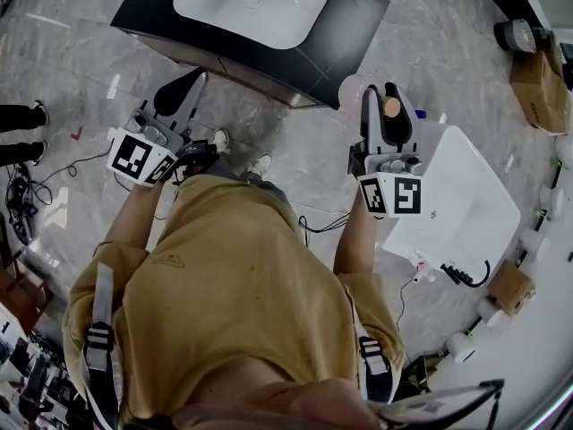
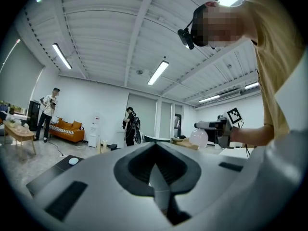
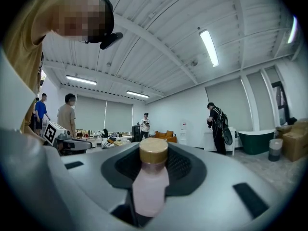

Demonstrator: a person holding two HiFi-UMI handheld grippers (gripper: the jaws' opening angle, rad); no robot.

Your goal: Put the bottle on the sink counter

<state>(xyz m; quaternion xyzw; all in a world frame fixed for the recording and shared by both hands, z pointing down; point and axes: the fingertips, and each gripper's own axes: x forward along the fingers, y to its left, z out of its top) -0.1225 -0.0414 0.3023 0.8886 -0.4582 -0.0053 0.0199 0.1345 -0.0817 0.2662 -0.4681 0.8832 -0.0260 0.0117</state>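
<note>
A pale pink bottle (image 3: 150,189) with a tan cap (image 3: 153,150) stands between the jaws of my right gripper (image 3: 150,177), which is shut on it. In the head view the cap (image 1: 391,107) shows between the right gripper's (image 1: 385,97) dark jaws, held at waist height over the floor. The black sink counter (image 1: 143,16) with its white basin lies ahead, up and left of the bottle. My left gripper (image 1: 190,82) is held in front of the counter's near edge. Its jaws meet in the left gripper view (image 2: 156,177), with nothing in them.
A loose white basin (image 1: 466,213) lies on the floor to the right, with a black cable beside it. Cardboard boxes (image 1: 542,88) stand at the far right. Cables (image 1: 27,195) and a bystander's shoes (image 1: 22,115) are at the left edge. Other people stand across the room.
</note>
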